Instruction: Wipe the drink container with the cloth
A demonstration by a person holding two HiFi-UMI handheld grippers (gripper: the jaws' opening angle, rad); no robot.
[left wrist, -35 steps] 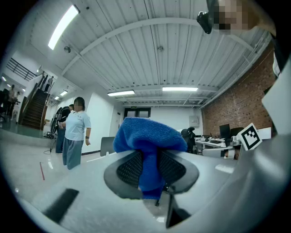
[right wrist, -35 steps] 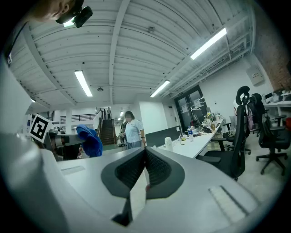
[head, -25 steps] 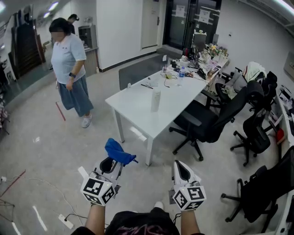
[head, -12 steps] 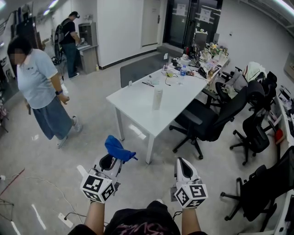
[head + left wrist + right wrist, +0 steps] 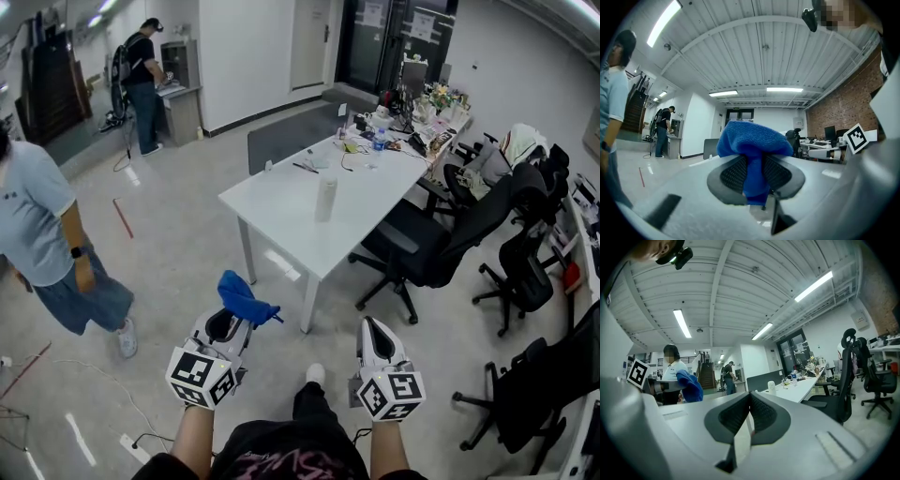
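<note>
A crumpled blue cloth [image 5: 242, 297] bulges from the left gripper's [image 5: 232, 319] clamped jaws.

A white counter [image 5: 281, 202] stands on the grey floor [image 5: 178, 272]. Near the middle of its top stands a pale drink container [image 5: 325, 199], upright, well apart from the other things. The far end of the counter is crowded: a small bottle [image 5: 379, 142], cables, some flowers [image 5: 439, 96]; the rest is too small to tell. On the floor lie a red strip [image 5: 123, 217] and a white power strip [image 5: 134, 451]. Black office chairs [image 5: 422, 246] stand just beside the counter's right side.
</note>
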